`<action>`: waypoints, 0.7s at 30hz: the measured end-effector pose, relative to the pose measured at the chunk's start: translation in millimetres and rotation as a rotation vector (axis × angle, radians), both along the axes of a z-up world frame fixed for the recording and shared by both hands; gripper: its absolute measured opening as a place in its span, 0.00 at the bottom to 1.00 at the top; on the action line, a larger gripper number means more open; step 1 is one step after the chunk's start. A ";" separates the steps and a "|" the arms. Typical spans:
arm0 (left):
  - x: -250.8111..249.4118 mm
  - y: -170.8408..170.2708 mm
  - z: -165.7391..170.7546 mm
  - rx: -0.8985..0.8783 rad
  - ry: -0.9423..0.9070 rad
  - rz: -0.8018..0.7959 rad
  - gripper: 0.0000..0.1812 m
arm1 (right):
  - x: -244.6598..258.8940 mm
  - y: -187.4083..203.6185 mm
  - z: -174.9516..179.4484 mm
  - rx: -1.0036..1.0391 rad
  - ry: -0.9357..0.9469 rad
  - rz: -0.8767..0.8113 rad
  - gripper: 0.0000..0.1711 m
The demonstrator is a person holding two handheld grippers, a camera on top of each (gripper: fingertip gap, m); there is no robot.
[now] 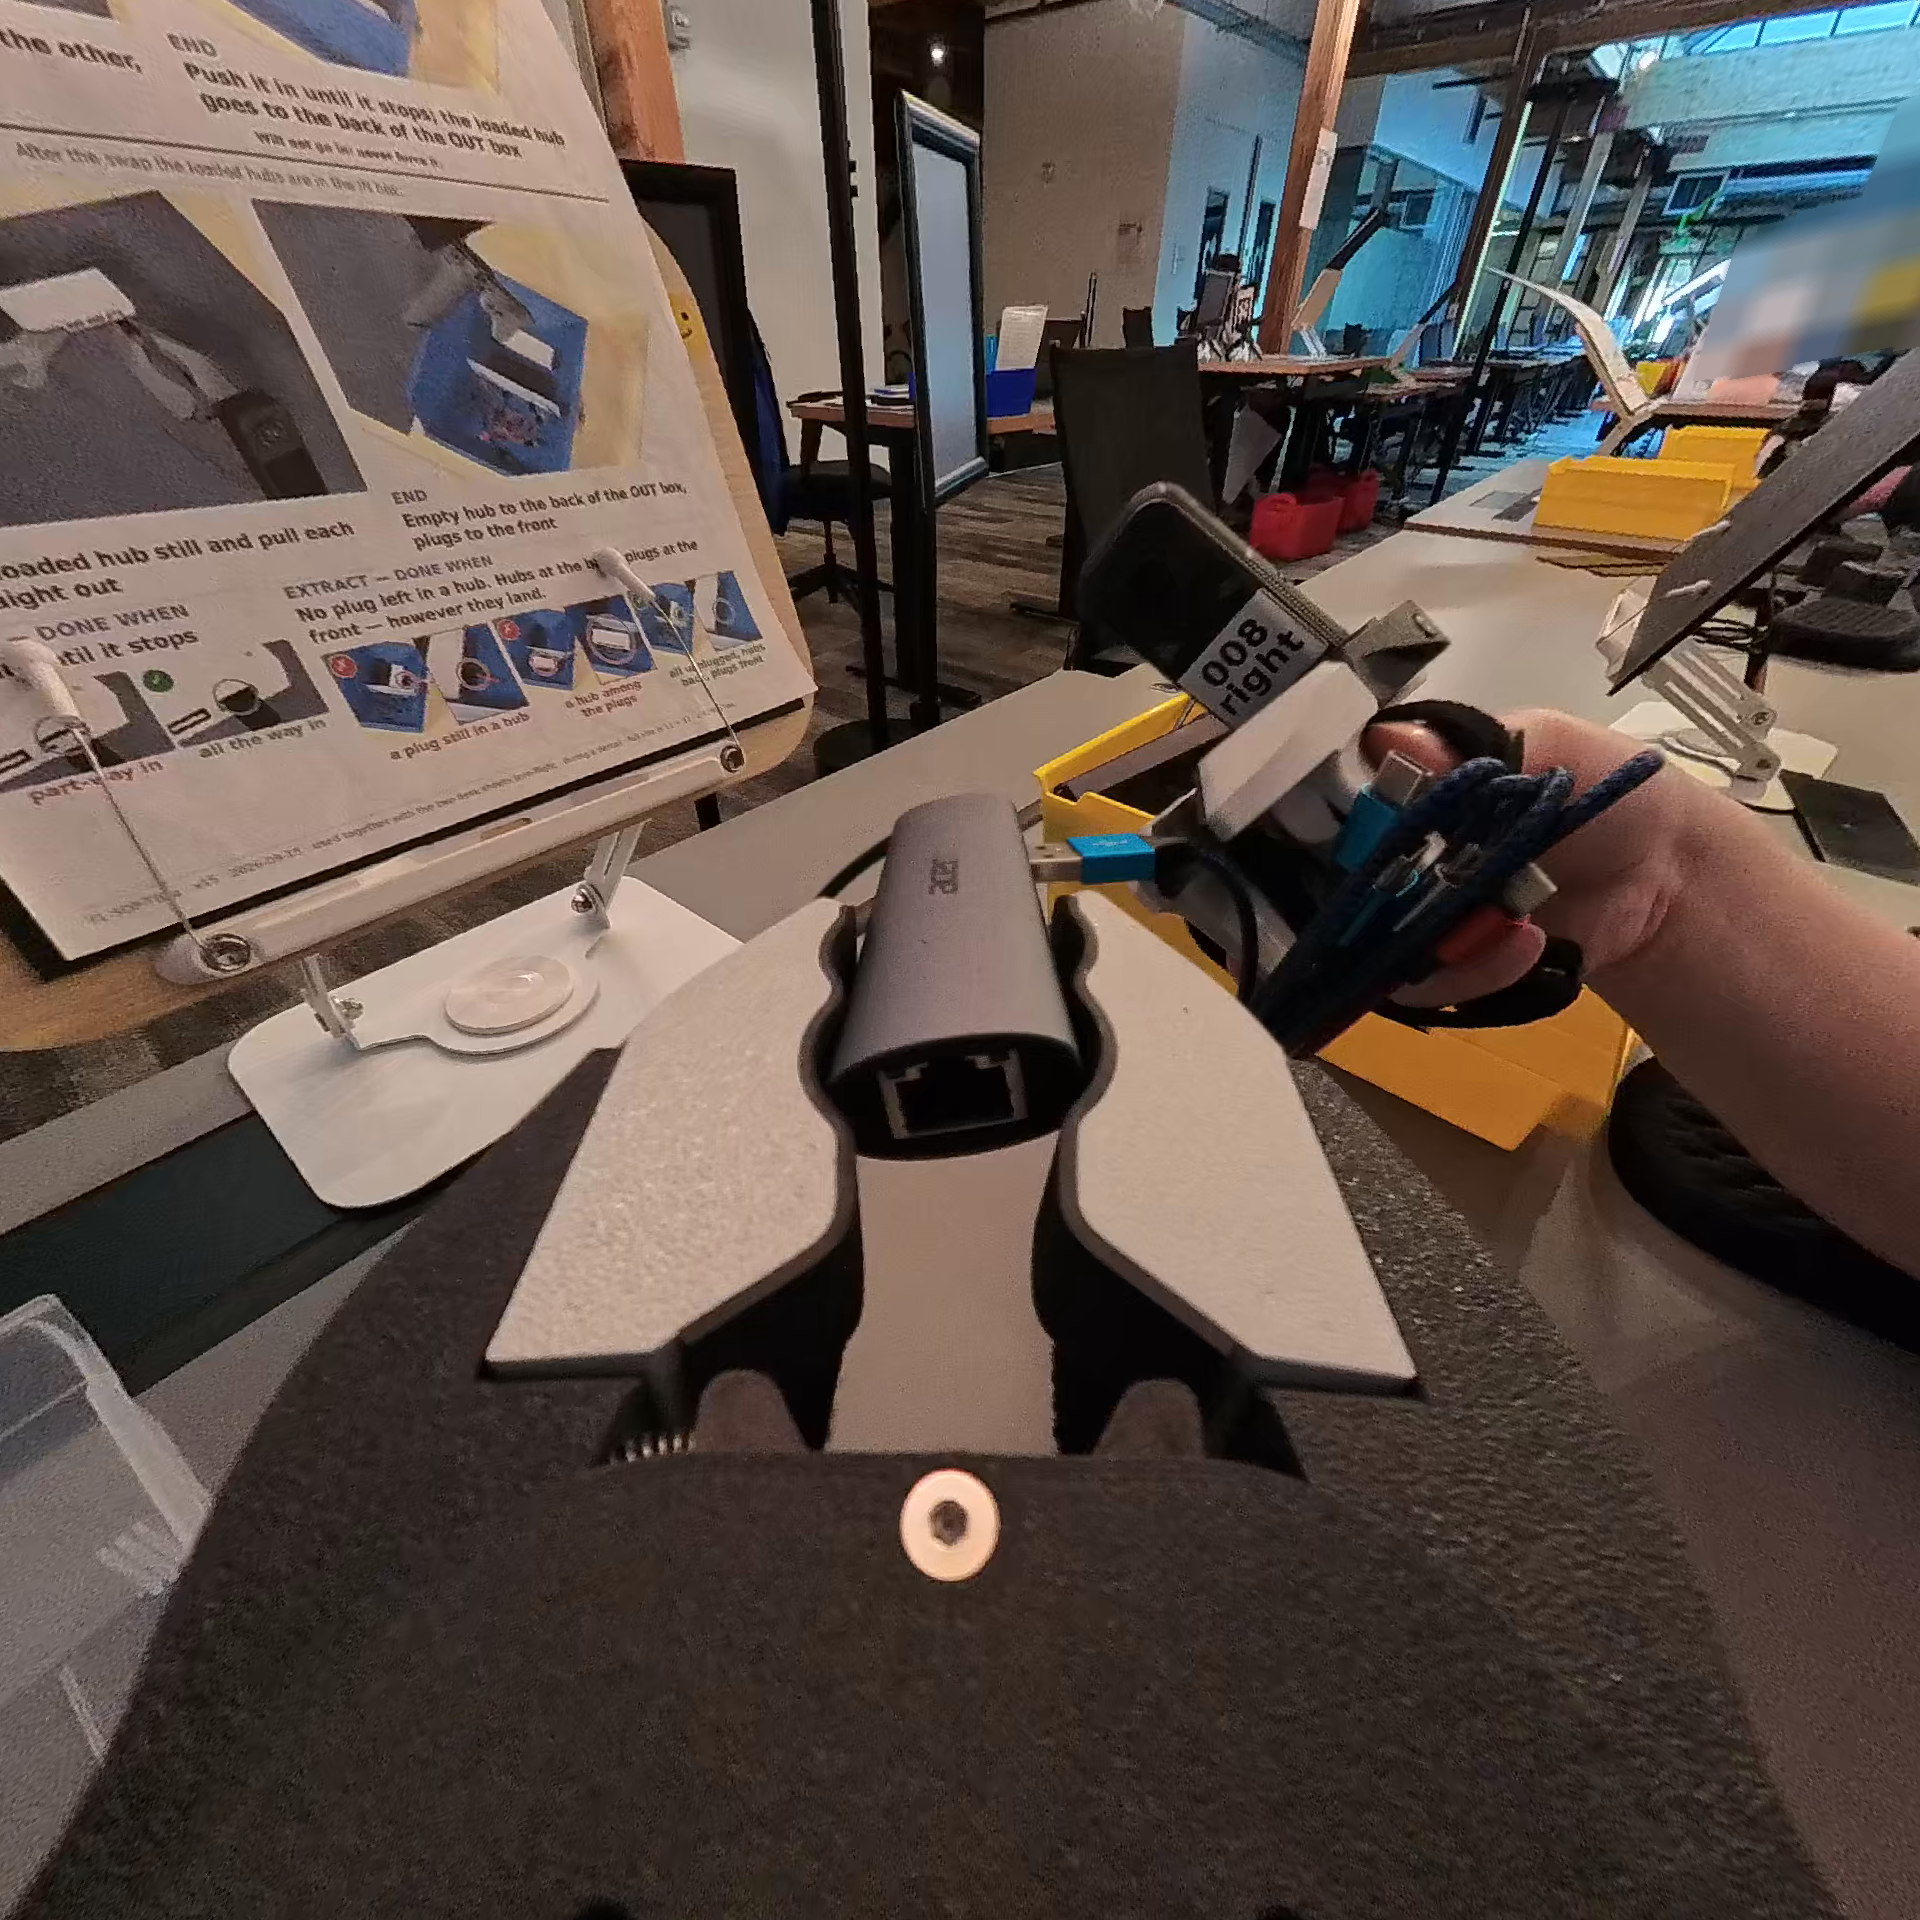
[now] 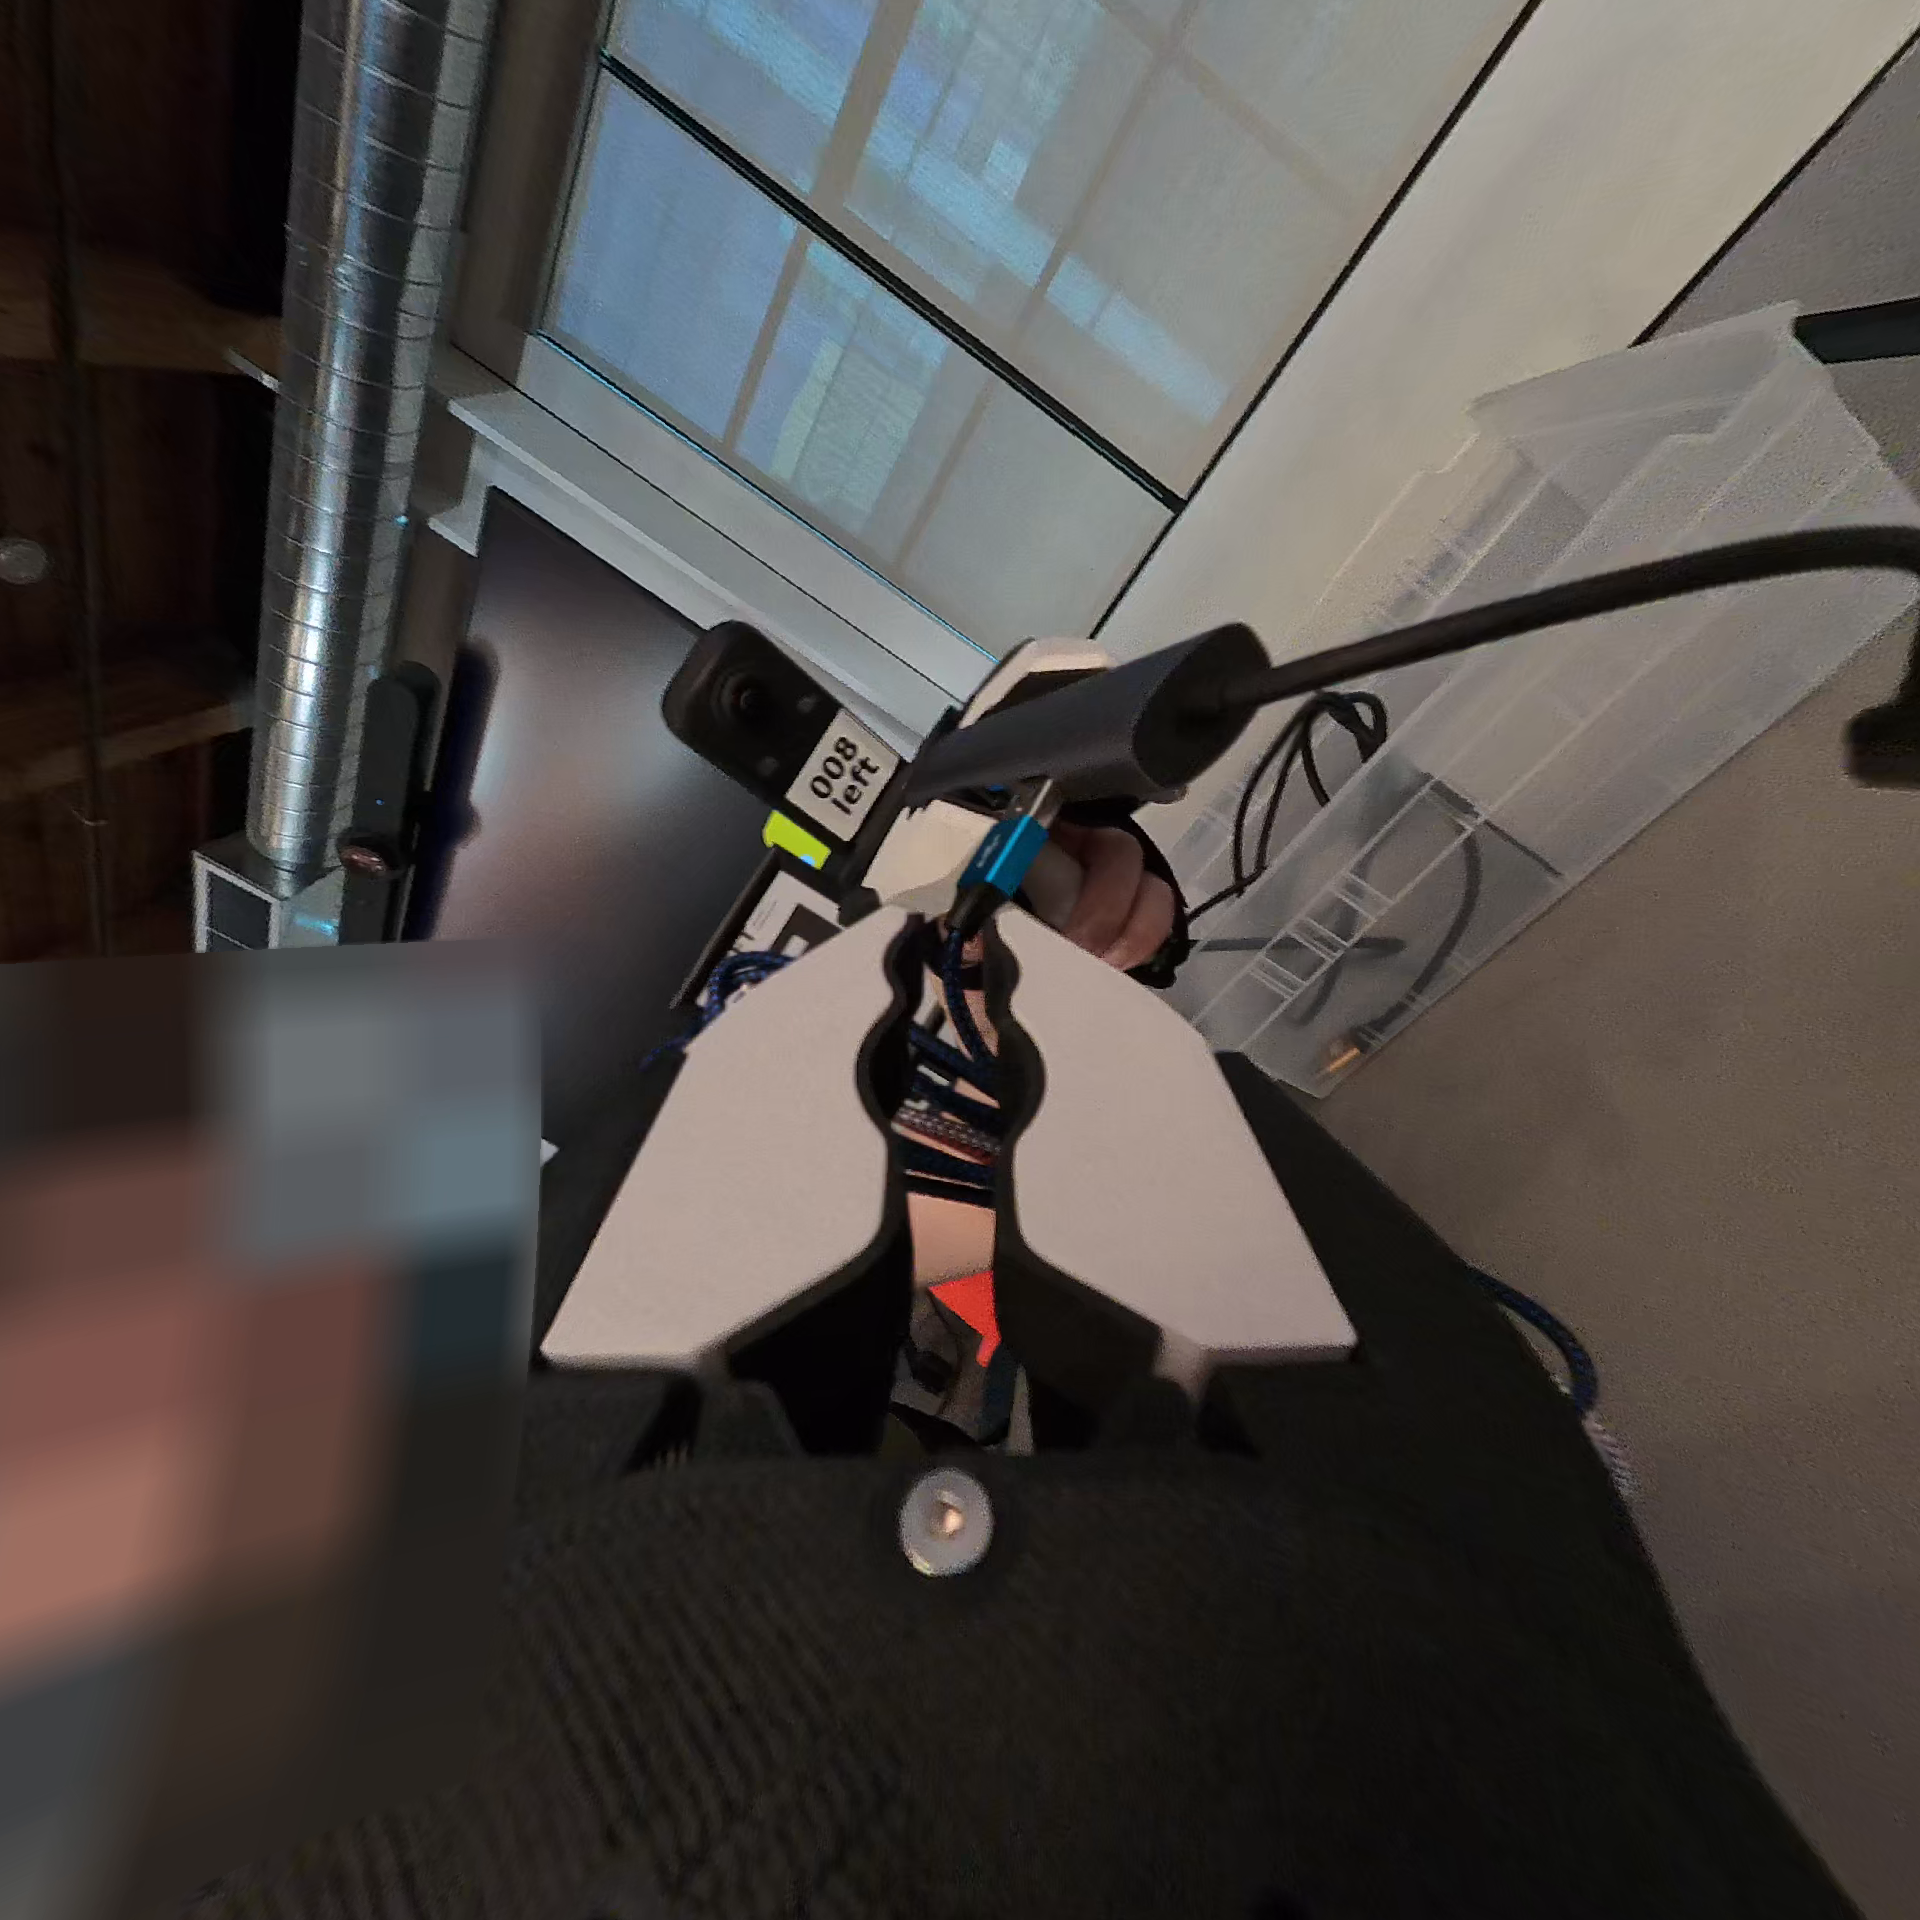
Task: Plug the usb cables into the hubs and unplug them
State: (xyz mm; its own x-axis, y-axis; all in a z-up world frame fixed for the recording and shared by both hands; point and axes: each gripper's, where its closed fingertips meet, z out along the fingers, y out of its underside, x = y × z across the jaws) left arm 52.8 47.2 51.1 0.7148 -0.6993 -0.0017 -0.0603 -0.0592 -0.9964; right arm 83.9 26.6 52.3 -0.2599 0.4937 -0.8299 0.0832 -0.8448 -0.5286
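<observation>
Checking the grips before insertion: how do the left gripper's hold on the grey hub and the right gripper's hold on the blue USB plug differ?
The left gripper clamps the wide grey hub across its body; the right gripper pinches the braided cable just behind the blue USB plug. The hub fills its jaws; the plug sticks out past its jaws. Both are held, the plug's metal tip at the hub's side.
</observation>
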 end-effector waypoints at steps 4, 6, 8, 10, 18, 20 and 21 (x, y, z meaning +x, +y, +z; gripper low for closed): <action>-1.8 1.4 -2.0 0.011 0.031 0.013 0.20 | -1.6 4.7 -0.4 0.022 -0.003 -0.052 0.03; -1.8 1.6 -2.1 0.021 0.043 0.017 0.20 | -0.9 5.3 -0.1 0.007 0.009 -0.046 0.03; -1.6 1.6 -1.6 0.039 0.057 0.028 0.20 | -1.1 4.8 -0.2 0.002 0.015 -0.037 0.03; -1.8 0.6 2.9 0.076 0.050 0.046 0.20 | -1.8 3.2 1.4 -0.002 0.027 -0.028 0.04; -2.0 -3.8 11.7 0.130 0.053 0.041 0.20 | -3.2 -3.3 12.1 0.109 0.032 -0.058 0.04; -0.9 -5.6 13.7 0.138 0.050 0.023 0.20 | -2.2 -5.2 15.6 0.186 0.015 -0.084 0.04; -0.5 -5.9 12.4 0.129 0.065 0.017 0.20 | -1.9 -5.4 15.8 0.220 -0.005 -0.098 0.03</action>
